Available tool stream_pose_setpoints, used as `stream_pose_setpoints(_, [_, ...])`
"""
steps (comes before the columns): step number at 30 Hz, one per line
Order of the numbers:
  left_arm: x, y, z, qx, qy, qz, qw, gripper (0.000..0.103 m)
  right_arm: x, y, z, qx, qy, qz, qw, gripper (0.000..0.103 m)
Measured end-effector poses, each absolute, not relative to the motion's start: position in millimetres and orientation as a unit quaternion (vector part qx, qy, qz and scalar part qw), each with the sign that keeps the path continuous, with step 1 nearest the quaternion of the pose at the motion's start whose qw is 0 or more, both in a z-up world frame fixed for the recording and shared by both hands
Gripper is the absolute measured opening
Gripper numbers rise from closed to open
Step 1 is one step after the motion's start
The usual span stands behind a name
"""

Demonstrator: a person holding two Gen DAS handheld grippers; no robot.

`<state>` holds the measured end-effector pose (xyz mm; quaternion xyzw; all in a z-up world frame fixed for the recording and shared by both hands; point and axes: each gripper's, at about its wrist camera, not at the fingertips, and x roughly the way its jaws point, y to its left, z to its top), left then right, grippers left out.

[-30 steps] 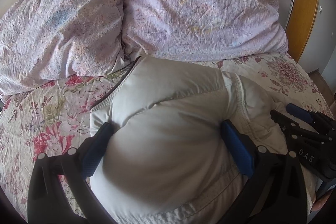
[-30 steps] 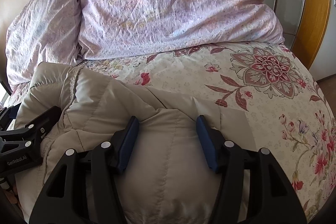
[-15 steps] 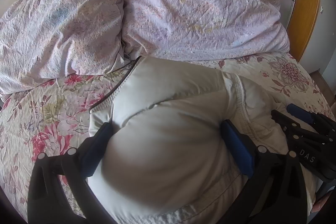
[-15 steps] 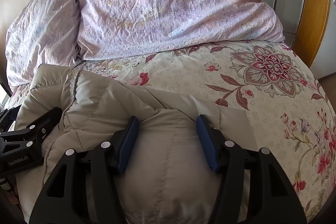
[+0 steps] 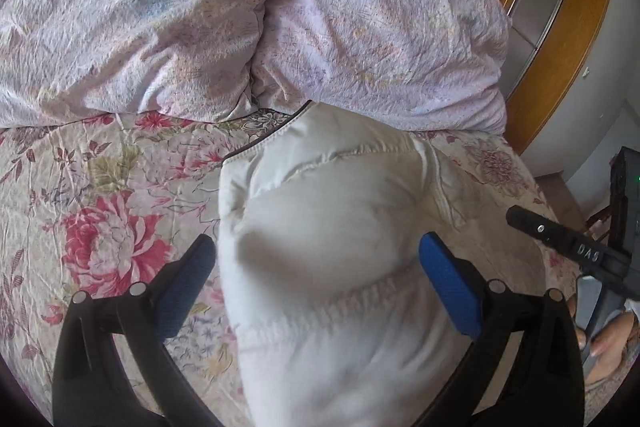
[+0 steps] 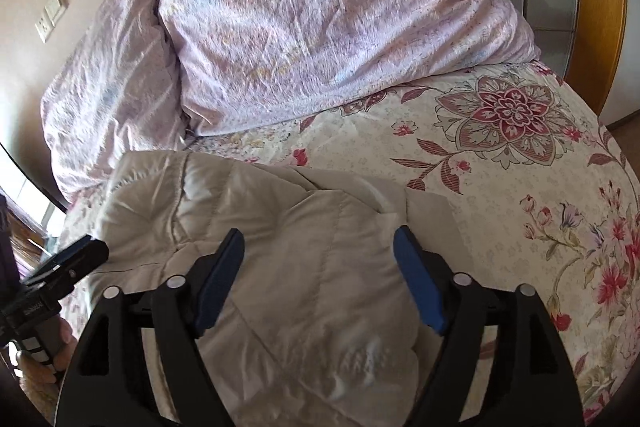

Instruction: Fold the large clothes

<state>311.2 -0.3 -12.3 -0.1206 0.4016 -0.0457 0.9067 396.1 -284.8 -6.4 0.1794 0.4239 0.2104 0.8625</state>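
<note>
A puffy off-white quilted jacket (image 5: 340, 227) lies folded in a bundle on the flowered bedspread (image 5: 100, 195). My left gripper (image 5: 316, 259) is open, its blue pads apart above the jacket's left part. My right gripper (image 6: 318, 251) is open too, its pads spread above the jacket's right part (image 6: 280, 227). Neither holds the cloth. The right gripper's body shows at the right edge of the left wrist view (image 5: 568, 247); the left one's body shows at the left edge of the right wrist view (image 6: 60, 275).
A crumpled lilac duvet (image 5: 240, 19) is piled along the head of the bed, just behind the jacket. A wooden wardrobe frame (image 5: 560, 39) stands to the right. Flowered bedspread (image 6: 500, 147) stretches to the right of the jacket. A wall socket (image 6: 50, 15) is at left.
Both grippers have drawn back and up from the jacket; the right gripper's jaws have opened wider. The jacket bundle stays where it was on the bed.
</note>
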Motion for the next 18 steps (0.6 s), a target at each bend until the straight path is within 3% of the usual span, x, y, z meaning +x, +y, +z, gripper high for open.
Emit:
stream_pose_setpoints(4, [288.0, 19.1, -11.8, -0.133, 0.408, -0.083, 0.899, 0.101, 386.1, -317.4, -3.5, 0.232, 0.445, 0.246, 0.829, 0.1])
stream_pose_setpoints(18, [286.0, 37.0, -42.3, -0.226, 0.464, -0.153, 0.843, 0.101, 384.2, -340.3, -75.1, 0.315, 0.563, 0.316, 0.696, 0.102])
